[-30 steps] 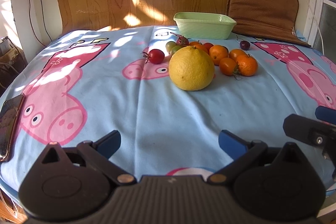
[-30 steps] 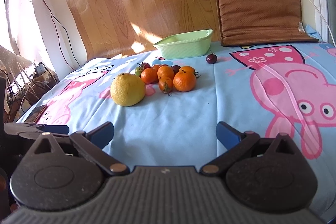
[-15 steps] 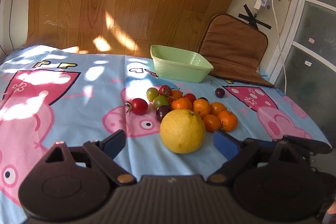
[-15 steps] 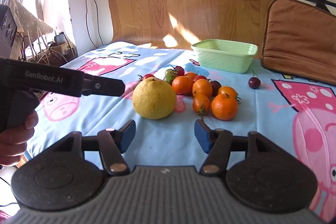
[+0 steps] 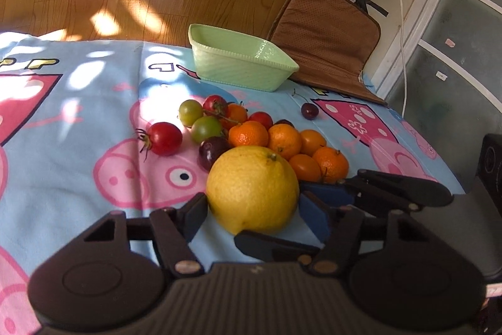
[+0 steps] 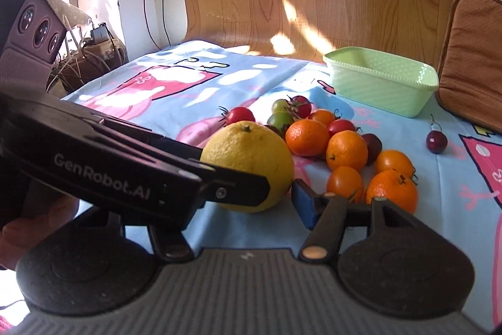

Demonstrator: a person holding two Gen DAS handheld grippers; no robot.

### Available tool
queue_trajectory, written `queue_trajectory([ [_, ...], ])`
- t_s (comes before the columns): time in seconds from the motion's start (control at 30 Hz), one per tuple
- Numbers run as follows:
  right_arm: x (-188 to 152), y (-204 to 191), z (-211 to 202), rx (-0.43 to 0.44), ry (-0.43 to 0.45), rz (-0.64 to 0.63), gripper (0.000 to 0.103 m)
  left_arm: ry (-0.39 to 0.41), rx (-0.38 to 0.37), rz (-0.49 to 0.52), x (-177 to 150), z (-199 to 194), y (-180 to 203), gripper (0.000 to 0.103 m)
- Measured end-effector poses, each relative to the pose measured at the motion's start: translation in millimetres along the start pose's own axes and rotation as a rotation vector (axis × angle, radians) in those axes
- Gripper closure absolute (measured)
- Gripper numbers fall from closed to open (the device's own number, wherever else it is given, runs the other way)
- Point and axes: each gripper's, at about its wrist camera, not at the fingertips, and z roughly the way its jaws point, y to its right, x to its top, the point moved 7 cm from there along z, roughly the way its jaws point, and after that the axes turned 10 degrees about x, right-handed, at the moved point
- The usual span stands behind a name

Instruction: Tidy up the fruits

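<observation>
A big yellow citrus [image 5: 252, 189] lies on the cartoon-print cloth [image 5: 78, 127], in front of a heap of small oranges [image 5: 284, 140], red and green tomatoes [image 5: 164, 137] and dark plums. My left gripper [image 5: 252, 214] is open with its fingers either side of the citrus. My right gripper [image 6: 251, 200] is open too and straddles the same citrus [image 6: 251, 159]; its left finger is hidden behind the left gripper's body. An empty green basket [image 5: 240, 65] stands behind the heap.
A lone cherry [image 5: 309, 110] lies right of the heap. A brown cushion [image 5: 326, 33] leans on the wall behind the basket. A wooden board stands at the back. The table's right edge [image 5: 439, 159] is near.
Both grippers have moved forward to the yellow citrus and narrowed around it. The left gripper now crosses in front of the right wrist camera.
</observation>
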Motion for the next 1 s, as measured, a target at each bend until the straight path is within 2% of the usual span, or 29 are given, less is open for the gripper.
queue_trajectory([
  [0.1,7.6,3.1,-12.0,0.043,0.014,0.061,0.039,0.018,0.007,-0.002,8.5,-16.4,6.3,0.038],
  [0.2,33.4,4.7,-25.8,0.032,0.078,0.004,0.039,0.081,0.023,0.046,36.4,-29.1,18.9,0.038],
  [0.3,72.2,31.7,-32.0,-0.007,0.132,-0.037,0.039,0.138,0.038,0.088,87.9,-23.2,32.5,0.038],
  [0.37,102.8,64.2,-31.6,-0.052,0.168,-0.059,0.039,0.187,0.053,0.126,128.8,-7.9,43.5,0.037],
  [0.43,129.0,89.3,-22.8,-0.098,0.172,-0.077,0.039,0.196,0.065,0.142,165.0,17.0,50.9,0.037],
  [0.5,147.2,118.2,-7.1,-0.128,0.148,-0.071,0.038,0.172,0.061,0.14,192.6,48.9,51.7,0.036],
  [0.6,155.2,163.9,21.6,-0.13,0.083,-0.017,0.039,0.099,0.056,0.102,214.5,104.5,45.4,0.036],
  [0.8,137.7,233.1,78.8,-0.096,-0.05,0.089,0.039,-0.056,0.066,0.038,223.1,199.1,31.0,0.036],
  [0.93,128.2,252.6,103.9,-0.081,-0.125,0.107,0.038,-0.127,0.079,0.011,222.6,231.3,24.3,0.036],
  [1.0,126.8,252.7,109.9,-0.095,-0.151,0.091,0.038,-0.118,0.105,0.022,222.9,234.6,23.9,0.036],
])
